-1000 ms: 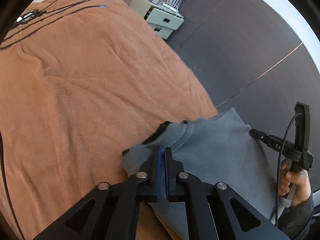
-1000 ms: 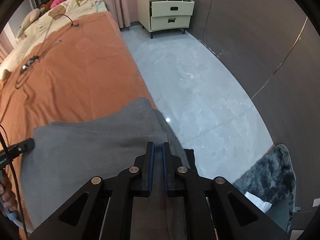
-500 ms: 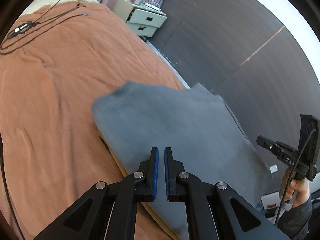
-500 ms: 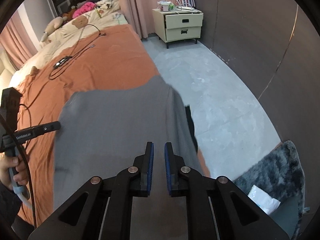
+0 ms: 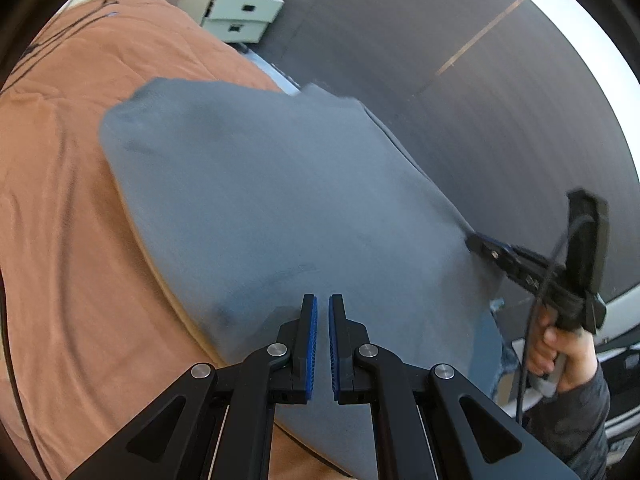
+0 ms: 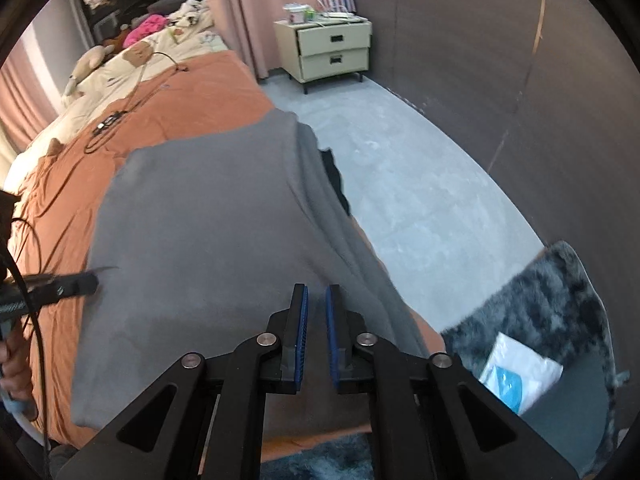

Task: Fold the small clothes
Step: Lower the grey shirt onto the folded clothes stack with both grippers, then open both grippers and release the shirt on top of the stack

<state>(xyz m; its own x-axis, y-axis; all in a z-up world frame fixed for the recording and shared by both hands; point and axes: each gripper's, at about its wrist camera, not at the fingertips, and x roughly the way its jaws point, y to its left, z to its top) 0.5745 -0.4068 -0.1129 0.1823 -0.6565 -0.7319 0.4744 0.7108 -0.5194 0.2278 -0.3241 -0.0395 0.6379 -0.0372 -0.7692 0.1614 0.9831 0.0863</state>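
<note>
A grey knit garment (image 5: pixel 272 200) lies spread over the orange blanket (image 5: pixel 60 240), reaching the bed's right edge. In the right wrist view the garment (image 6: pixel 208 220) has a dark trim at its far right corner. My left gripper (image 5: pixel 323 300) hovers over its near edge, pads almost together with nothing between them. My right gripper (image 6: pixel 314 290) is over the garment's near right part, its jaws closing on nothing. Each gripper shows in the other's view: the right gripper (image 5: pixel 474 242) tips at the cloth's right edge, the left gripper (image 6: pixel 90 282) at its left edge.
The bed's edge drops to a grey floor (image 6: pixel 420 184) on the right. A cream nightstand (image 6: pixel 332 52) stands by the dark wall at the far end. Black cables (image 6: pixel 116 120) lie on the blanket further up. A fluffy dark rug (image 6: pixel 540 300) with a white packet (image 6: pixel 520 376) lies at the lower right.
A second ago the left gripper held a bunched corner of the garment. The garment now lies spread out flat, and both grippers have drawn back to its near edge with nothing in them.
</note>
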